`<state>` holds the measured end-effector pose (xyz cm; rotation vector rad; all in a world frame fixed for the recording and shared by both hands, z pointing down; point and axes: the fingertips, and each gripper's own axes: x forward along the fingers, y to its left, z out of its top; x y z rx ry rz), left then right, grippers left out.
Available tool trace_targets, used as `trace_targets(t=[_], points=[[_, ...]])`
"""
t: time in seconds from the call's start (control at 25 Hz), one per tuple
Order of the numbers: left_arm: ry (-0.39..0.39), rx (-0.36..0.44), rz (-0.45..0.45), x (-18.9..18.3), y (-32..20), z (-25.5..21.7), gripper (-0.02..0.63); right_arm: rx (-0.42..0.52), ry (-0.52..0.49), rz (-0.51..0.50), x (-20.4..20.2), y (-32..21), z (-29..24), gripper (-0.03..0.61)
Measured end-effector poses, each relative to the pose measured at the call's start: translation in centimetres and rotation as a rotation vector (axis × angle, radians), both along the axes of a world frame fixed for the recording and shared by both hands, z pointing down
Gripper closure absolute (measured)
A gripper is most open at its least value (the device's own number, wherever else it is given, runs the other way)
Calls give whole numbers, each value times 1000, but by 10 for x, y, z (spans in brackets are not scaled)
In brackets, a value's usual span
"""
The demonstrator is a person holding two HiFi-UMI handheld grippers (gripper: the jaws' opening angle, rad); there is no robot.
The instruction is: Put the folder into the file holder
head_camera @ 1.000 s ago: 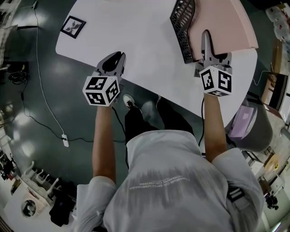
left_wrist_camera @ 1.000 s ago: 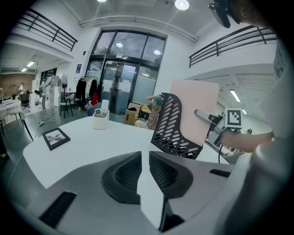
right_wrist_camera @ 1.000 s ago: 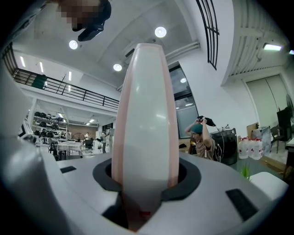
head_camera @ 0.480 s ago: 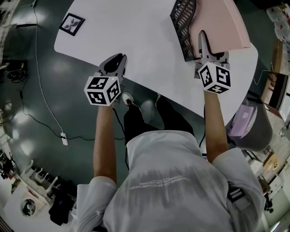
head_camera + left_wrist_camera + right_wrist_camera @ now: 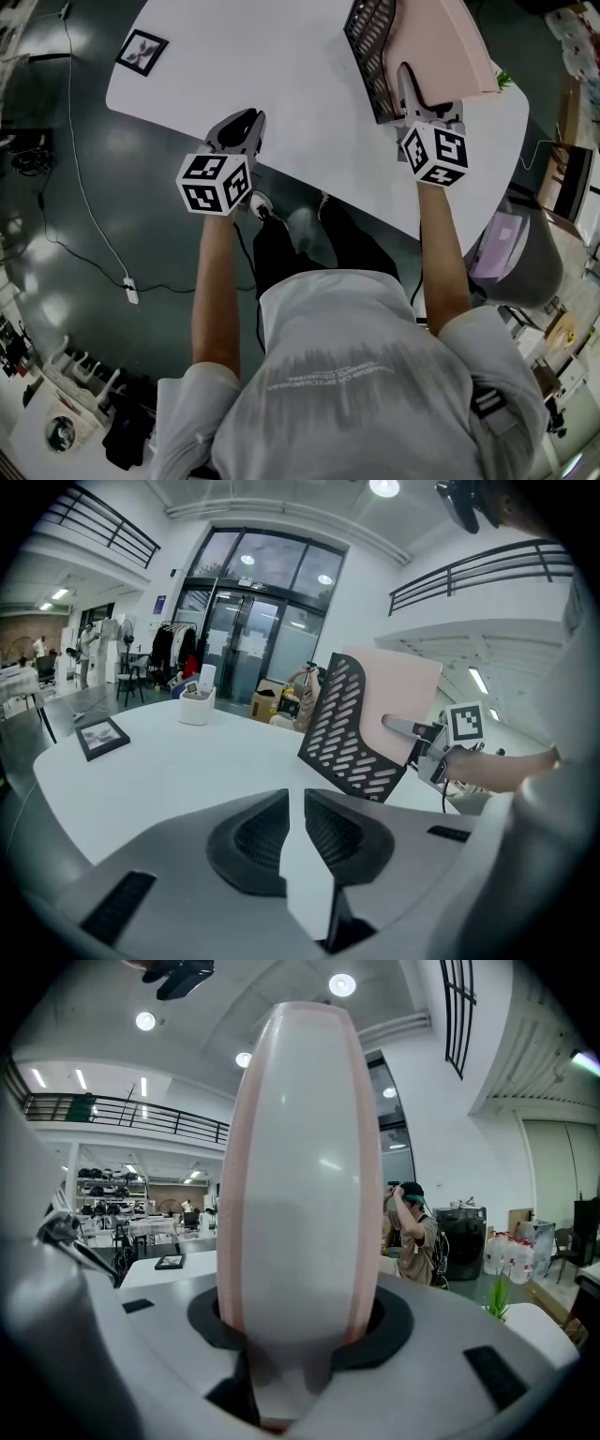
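A pink folder (image 5: pixel 459 47) stands on edge against the black perforated file holder (image 5: pixel 370 47) at the table's far right. My right gripper (image 5: pixel 405 75) is shut on the folder's near edge. In the right gripper view the folder (image 5: pixel 300 1176) fills the space between the jaws of the right gripper (image 5: pixel 298 1321), which have just been opening a little with the folder still between them. The left gripper view shows the holder (image 5: pixel 347 733) leaning, with the folder (image 5: pixel 398 691) behind it. My left gripper (image 5: pixel 246 117) hangs at the table's near edge, shut on nothing.
The round white table (image 5: pixel 262 75) carries a small framed picture (image 5: pixel 141 52) at the far left and a white container (image 5: pixel 197 705) farther back. A grey bin (image 5: pixel 520 262) stands on the floor to the right. A person (image 5: pixel 412 1232) stands beyond the table.
The right gripper and the folder have shifted slightly up and left in the head view, closer along the holder. The left gripper has barely moved.
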<state>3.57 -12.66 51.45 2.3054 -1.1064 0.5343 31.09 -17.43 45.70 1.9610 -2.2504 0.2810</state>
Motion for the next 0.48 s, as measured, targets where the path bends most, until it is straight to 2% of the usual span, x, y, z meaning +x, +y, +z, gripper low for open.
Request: trace_targets(t=[0.24, 0.48], points=[[0, -2, -1, -1, 2, 0, 554, -26, 31, -14, -1, 6, 10, 365], [16, -8, -7, -2, 8, -1, 554, -23, 13, 15, 3, 11, 4, 353]])
